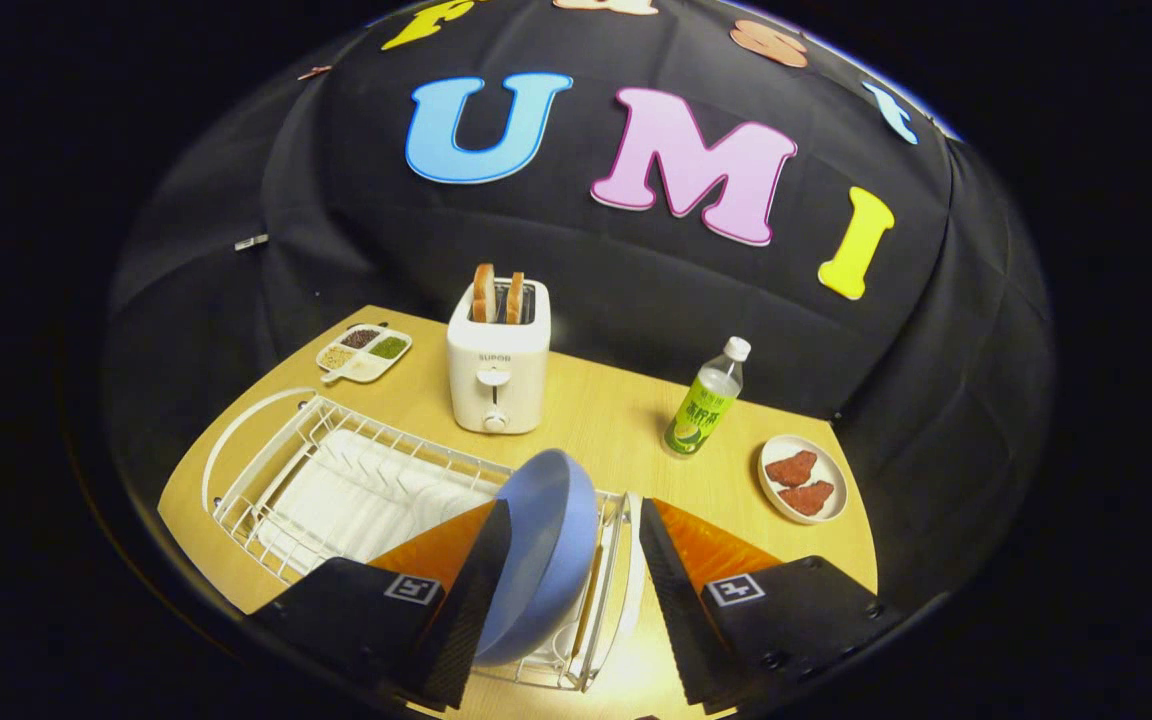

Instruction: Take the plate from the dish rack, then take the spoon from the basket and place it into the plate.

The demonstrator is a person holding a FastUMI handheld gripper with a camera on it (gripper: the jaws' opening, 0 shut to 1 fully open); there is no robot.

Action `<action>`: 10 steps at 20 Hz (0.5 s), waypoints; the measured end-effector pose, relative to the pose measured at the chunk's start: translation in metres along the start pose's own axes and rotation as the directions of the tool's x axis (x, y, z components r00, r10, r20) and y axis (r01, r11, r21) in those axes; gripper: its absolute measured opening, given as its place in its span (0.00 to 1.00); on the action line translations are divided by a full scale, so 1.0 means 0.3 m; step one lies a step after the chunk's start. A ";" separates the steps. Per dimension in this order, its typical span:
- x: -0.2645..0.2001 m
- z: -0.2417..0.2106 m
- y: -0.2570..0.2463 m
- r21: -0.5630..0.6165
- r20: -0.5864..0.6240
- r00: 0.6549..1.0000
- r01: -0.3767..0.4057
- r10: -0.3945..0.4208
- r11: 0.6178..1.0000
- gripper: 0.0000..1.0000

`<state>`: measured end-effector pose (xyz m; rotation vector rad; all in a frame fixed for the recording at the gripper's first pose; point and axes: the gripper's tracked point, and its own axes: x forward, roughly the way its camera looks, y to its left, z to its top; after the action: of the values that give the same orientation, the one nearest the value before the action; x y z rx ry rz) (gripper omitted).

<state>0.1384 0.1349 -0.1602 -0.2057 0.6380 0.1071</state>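
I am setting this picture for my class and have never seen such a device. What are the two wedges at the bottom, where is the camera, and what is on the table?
The wedges are the jaws of a hand-held gripper; the camera rides on it, looking forward. They stand open around an upright round blue plate in a white wire dish rack. Beyond, on the wooden table: a white toaster with bread, a green-labelled bottle, a small white dish and a divided snack tray.

One finger (pixel 456 610) hides the plate's (pixel 546 560) near rim; the basket's contents are indiscernible.
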 end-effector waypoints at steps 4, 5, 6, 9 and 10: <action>0.052 -0.067 0.042 0.018 -0.093 0.996 -0.016 0.018 1.000 0.65; 0.063 -0.087 0.046 0.032 -0.117 0.993 -0.017 0.020 0.999 0.61; 0.077 -0.112 0.065 0.066 -0.146 0.989 -0.027 0.037 0.997 0.58; 0.093 -0.154 0.096 0.183 -0.214 0.973 -0.041 0.081 0.982 0.50; 0.092 -0.154 0.103 0.208 -0.227 0.969 -0.046 0.094 0.977 0.48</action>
<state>0.1285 0.1556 -0.2178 0.0016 0.8887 0.0862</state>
